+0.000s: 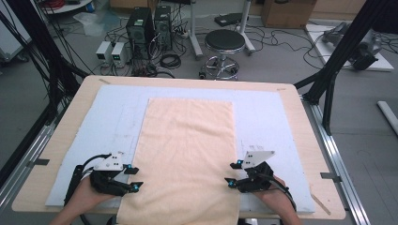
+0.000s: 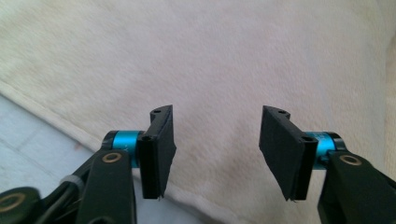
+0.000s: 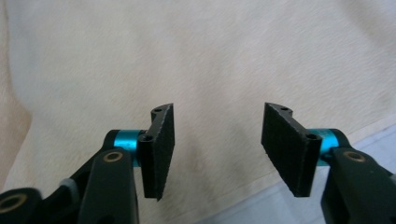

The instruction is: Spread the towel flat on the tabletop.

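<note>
I see the towel (image 1: 187, 159) flat on the pale blue mat (image 1: 263, 112) that covers the bench (image 1: 300, 140). The towel's long axis runs straight away from me, from the near bench edge toward the far side; the near end hangs slightly over the front edge, and the far short edge sits square to the mat. It's a plain cream-yellow pile with no label, tag or print I can read.

My left gripper (image 1: 133, 179) is at the towel's left long edge, near the close end. In the left gripper view its fingers (image 2: 159, 149) are spread, nothing between them, poised over the hem where towel (image 2: 210, 70) meets mat (image 2: 28, 140).

My right gripper (image 1: 231, 173) mirrors it at the right long edge. Fingers (image 3: 161, 149) are spread too, nothing pinched, with towel (image 3: 210, 60) beneath them and the mat (image 3: 289, 205) at the lower right corner.

Both grippers point inward across the towel, toward each other.
</note>
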Motion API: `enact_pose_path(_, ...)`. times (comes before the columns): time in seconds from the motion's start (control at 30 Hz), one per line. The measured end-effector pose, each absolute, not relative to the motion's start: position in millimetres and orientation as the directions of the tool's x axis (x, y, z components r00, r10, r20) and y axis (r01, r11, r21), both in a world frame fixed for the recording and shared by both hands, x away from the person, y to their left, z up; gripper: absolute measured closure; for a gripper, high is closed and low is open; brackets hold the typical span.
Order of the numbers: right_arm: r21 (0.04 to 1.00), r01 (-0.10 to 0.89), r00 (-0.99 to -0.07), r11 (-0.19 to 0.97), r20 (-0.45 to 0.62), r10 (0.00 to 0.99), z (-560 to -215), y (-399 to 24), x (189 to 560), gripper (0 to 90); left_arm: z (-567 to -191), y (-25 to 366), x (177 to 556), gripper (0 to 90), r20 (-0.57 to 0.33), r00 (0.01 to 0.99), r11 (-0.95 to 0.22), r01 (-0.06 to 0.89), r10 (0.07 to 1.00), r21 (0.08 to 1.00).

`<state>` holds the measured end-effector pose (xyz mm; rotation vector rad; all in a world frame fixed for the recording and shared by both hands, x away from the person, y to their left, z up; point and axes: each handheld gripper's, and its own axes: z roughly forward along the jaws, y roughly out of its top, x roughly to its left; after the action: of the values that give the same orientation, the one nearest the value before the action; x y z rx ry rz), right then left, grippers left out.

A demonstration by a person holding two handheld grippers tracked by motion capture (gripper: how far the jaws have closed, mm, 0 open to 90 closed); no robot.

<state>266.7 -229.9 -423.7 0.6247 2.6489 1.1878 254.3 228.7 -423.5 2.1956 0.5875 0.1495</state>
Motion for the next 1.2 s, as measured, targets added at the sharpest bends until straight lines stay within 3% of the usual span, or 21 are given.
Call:
enact_pose_path(0.37, 0.780, 0.367, -0.828, 0.506, 0.026, 0.561, -406, -233, 293, 22.0, -413, 225, 289, 19.6, -0.122, 0.816, -0.437, 0.422, 0.566, 0.795)
enact_pose_path(0.63, 0.795, 0.332, -0.815, 0.508, -0.030, 0.579, -392, -226, 320, 19.7, -403, 229, 310, 16.1, -0.106, 0.770, -0.386, 0.428, 0.629, 0.817)
enact_pose_path(0.87, 0.806, 0.351, -0.811, 0.476, 0.007, 0.586, -394, -222, 342, 19.1, -396, 225, 328, 12.2, -0.118, 0.746, -0.355, 0.442, 0.655, 0.824)
enact_pose_path(1.2, 0.809, 0.364, -0.798, 0.462, 0.016, 0.602, -386, -221, 356, 19.0, -382, 210, 346, 11.8, -0.109, 0.764, -0.384, 0.435, 0.636, 0.814)
